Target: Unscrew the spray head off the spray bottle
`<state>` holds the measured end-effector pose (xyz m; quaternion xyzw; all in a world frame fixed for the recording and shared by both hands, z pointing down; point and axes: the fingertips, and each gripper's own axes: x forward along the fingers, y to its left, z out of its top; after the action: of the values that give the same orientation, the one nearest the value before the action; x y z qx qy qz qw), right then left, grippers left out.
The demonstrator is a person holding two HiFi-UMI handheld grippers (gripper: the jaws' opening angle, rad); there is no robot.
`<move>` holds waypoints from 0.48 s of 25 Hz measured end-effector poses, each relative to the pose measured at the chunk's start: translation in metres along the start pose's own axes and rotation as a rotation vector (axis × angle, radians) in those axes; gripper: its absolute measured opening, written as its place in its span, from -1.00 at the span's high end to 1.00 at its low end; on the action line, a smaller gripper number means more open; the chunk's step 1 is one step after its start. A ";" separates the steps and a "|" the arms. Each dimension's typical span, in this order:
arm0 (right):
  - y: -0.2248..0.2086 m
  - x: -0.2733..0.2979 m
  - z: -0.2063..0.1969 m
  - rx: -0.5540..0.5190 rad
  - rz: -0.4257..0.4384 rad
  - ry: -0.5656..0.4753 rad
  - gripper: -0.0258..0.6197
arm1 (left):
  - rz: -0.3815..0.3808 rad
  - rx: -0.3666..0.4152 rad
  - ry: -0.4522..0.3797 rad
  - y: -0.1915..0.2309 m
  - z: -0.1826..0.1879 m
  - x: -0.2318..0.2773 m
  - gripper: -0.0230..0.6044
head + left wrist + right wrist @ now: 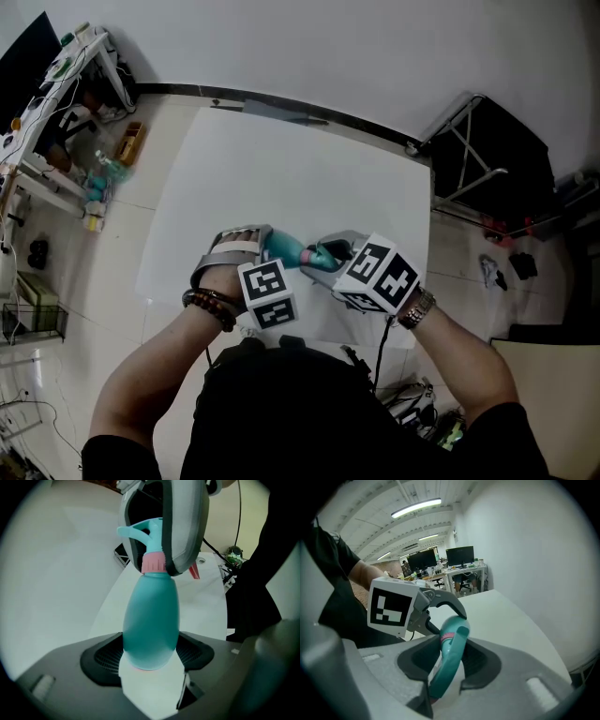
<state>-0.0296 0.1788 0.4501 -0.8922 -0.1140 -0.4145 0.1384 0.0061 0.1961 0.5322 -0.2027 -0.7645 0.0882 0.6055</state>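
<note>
**Obs A:** You are holding the spray bottle (pixel 284 249) in the air over the white table (pixel 281 159). It is lying roughly level at the middle of the head view, with the neck pointing toward 3 o'clock. Your left gripper (pixel 150 656) is clamping the fat end of the teal body between its pads. Your right gripper (pixel 450 660) is gripping the spray head (pixel 140 531), with a pad sitting on either side of it right by the pink collar (pixel 153 562).

**Obs B:** Handling, as a judgement: this is looking like thin, light plastic. The body is opaque, so I cannot tell whether it holds liquid. The body is smooth and rounded and is tapering away from your left pads, so it is probably going to try to spin or creep as you twist. Squeezing harder is risking a dent, not a better hold. The head is looking stiffer, but it is narrow, with the trigger sticking out to one side. The collar is the surest place to be turning from.

**Obs A:** Surroundings: a black folding stand (pixel 497 150) is standing off the table at 2 o'clock. A cluttered desk (pixel 66 103) is sitting at 10 o'clock, and cables (pixel 412 403) are lying on the floor at 5 o'clock. All are well apart from the bottle.

**Obs B:** The real obstruction is your own rig. The two grippers are sitting close together, so rolling one may be knocking it into the other.
</note>
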 end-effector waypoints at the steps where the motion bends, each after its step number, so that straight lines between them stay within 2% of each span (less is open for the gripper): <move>1: 0.002 0.000 0.000 -0.031 -0.006 0.008 0.55 | -0.011 0.002 -0.002 -0.002 0.000 0.000 -0.27; 7: 0.012 -0.001 -0.001 -0.250 -0.042 0.068 0.55 | -0.068 0.012 -0.006 -0.008 0.002 -0.001 -0.27; 12: 0.020 -0.002 -0.010 -0.548 -0.093 0.144 0.55 | -0.146 0.027 -0.021 -0.019 0.006 -0.004 -0.26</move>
<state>-0.0314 0.1563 0.4517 -0.8584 -0.0285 -0.4981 -0.1195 -0.0026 0.1782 0.5346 -0.1373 -0.7823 0.0565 0.6050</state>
